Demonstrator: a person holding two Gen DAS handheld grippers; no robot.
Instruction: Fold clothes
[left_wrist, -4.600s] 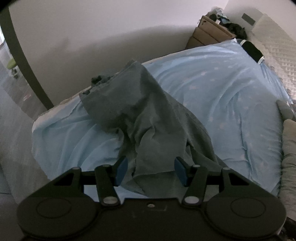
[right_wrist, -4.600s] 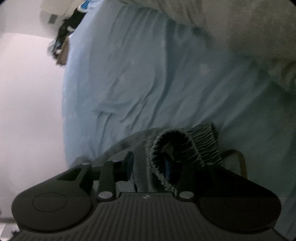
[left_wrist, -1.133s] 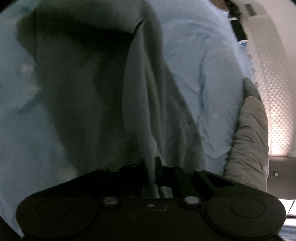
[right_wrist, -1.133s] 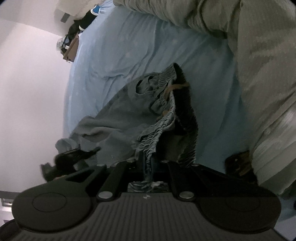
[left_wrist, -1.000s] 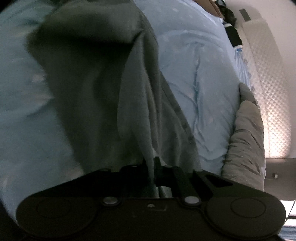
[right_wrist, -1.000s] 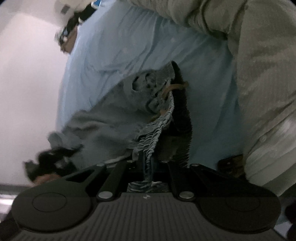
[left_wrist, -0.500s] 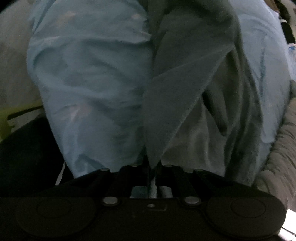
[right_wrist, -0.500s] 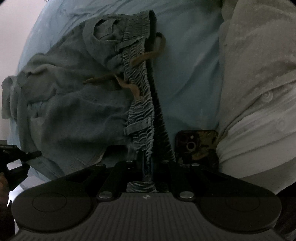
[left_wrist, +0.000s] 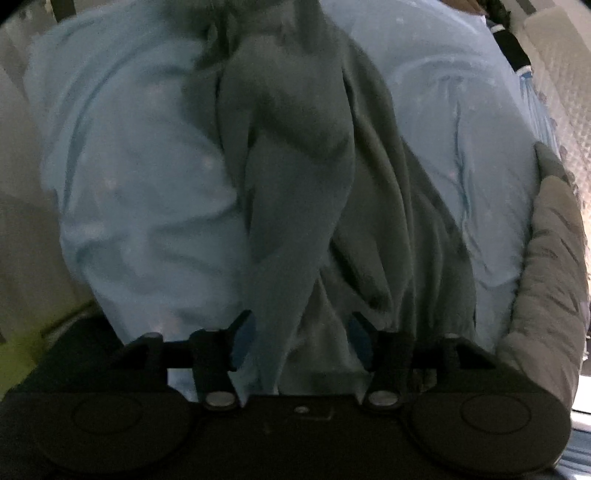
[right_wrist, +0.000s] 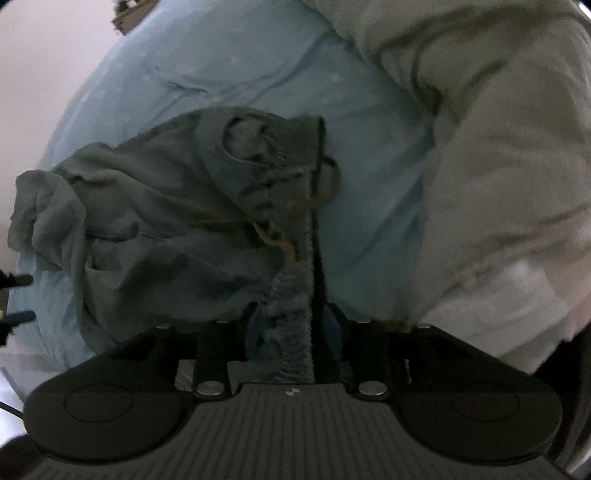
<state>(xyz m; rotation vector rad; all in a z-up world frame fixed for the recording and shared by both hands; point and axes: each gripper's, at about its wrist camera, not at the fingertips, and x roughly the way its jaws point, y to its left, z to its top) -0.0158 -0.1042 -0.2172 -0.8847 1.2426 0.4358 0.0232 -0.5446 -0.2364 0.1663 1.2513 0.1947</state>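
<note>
Grey-blue trousers (left_wrist: 306, 155) lie crumpled on the light blue bedsheet (left_wrist: 140, 192). A pointed fold of them runs down between the fingers of my left gripper (left_wrist: 301, 325), whose jaws are opening; the pads stand clear of the cloth. In the right wrist view the trousers' gathered elastic waistband (right_wrist: 295, 273), with a brown drawstring (right_wrist: 273, 236), runs between the fingers of my right gripper (right_wrist: 291, 314). Its jaws are opening too, and the blue pads (right_wrist: 332, 325) no longer pinch the band.
A grey quilted cover (left_wrist: 546, 258) lies along the right of the bed, with a pale padded headboard (left_wrist: 561, 55) beyond it. Bulky beige cloth (right_wrist: 498, 147) fills the right of the right wrist view. A pale wall (right_wrist: 37, 55) is at upper left.
Both grippers were shut on the trousers, the left on a leg fold and the right on the waistband. Both sets of jaws now stand apart and the cloth rests slack on the bed.
</note>
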